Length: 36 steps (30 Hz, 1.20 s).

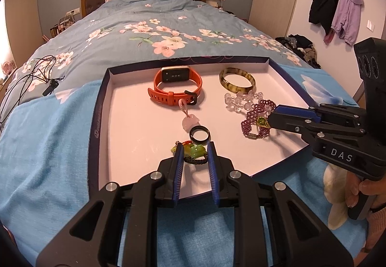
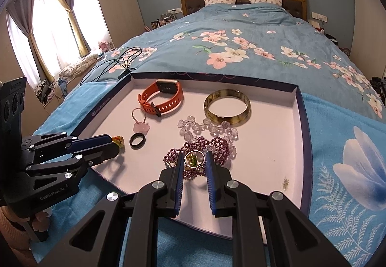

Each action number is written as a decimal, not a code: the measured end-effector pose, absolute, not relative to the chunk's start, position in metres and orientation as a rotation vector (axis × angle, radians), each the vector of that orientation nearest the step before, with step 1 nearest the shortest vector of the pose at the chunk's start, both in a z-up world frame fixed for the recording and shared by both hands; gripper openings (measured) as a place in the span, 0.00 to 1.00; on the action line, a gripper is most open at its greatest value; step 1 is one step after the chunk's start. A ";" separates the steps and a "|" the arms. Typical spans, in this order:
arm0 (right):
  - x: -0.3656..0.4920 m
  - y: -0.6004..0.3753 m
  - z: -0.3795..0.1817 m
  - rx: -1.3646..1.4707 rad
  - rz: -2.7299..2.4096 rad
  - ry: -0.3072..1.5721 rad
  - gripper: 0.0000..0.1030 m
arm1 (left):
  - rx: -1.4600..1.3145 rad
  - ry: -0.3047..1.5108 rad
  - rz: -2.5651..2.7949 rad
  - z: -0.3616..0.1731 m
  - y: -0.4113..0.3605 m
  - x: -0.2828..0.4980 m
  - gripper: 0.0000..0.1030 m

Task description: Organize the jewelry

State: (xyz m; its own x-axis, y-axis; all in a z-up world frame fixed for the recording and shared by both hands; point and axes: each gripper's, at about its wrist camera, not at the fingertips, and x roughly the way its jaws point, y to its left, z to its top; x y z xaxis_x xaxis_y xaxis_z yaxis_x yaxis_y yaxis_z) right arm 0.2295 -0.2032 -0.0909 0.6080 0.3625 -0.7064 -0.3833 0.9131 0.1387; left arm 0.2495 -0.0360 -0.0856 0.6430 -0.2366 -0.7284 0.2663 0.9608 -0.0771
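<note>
Tray: shallow dark-rimmed cardboard box lid with pale pink floor [image 1: 97, 108], lay on a blue towel [image 1: 48, 146] spread over the floral bedspread [image 1: 149, 26].
Far left item: orange silicone smartwatch [image 1: 177, 83], on its side, strap buckled.
Far right item: mottled amber-brown bangle [image 1: 237, 80], flat, apart from the watch.
Centre item: black ring [image 1: 199, 135], just beside a pale pink carved pendant on a pink cord [image 1: 190, 120].
Right cluster: clear crystal bead bracelet [image 2: 207, 128] touching a purple beaded woven bracelet [image 2: 205, 146].
Left gripper [image 1: 195, 150]: jaws part open, straddling a green jade charm on red and black cord [image 1: 196, 151]; pads looked short of pressing it.
Right gripper [image 2: 195, 158]: jaws part open around a gold ring with green stone [image 2: 193, 159] resting on the purple bracelet; whether the pads touched it could not be told.
Progress: judged early; every piece sat inside the tray, but the right cluster overlapped, and neither bracketed piece was lifted.
Remaining: separating the tangled pieces and spacing them out.
</note>
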 end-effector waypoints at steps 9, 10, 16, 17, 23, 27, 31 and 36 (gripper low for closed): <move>0.219 -0.209 -0.081 -0.013 0.409 0.767 0.33 | 0.020 0.808 -0.277 -0.084 -0.032 0.246 0.38; 0.217 -0.210 -0.079 -0.012 0.407 0.759 0.33 | 0.015 0.806 -0.279 -0.082 -0.031 0.245 0.39; 0.199 -0.216 -0.069 -0.007 0.395 0.706 0.55 | -0.007 0.759 -0.291 -0.068 -0.022 0.226 0.55; 0.194 -0.217 -0.067 -0.003 0.388 0.694 0.60 | -0.012 0.743 -0.289 -0.064 -0.020 0.220 0.61; 0.170 -0.223 -0.061 0.007 0.357 0.630 0.90 | -0.006 0.634 -0.252 -0.048 -0.008 0.179 0.91; 0.150 -0.222 -0.059 -0.005 0.327 0.583 0.93 | -0.013 0.552 -0.230 -0.038 -0.001 0.150 0.94; 0.123 -0.223 -0.053 -0.004 0.294 0.495 0.93 | -0.015 0.472 -0.191 -0.029 0.005 0.124 0.94; 0.091 -0.220 -0.045 -0.035 0.255 0.369 0.93 | -0.007 0.358 -0.137 -0.017 0.007 0.088 0.94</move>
State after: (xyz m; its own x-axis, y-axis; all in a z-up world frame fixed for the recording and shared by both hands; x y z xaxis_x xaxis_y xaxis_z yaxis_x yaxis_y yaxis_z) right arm 0.0907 -0.2198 -0.0448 0.9012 0.2404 -0.3607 -0.2533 0.9673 0.0120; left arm 0.0883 0.0074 -0.0168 0.9274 -0.1350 -0.3489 0.1326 0.9907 -0.0309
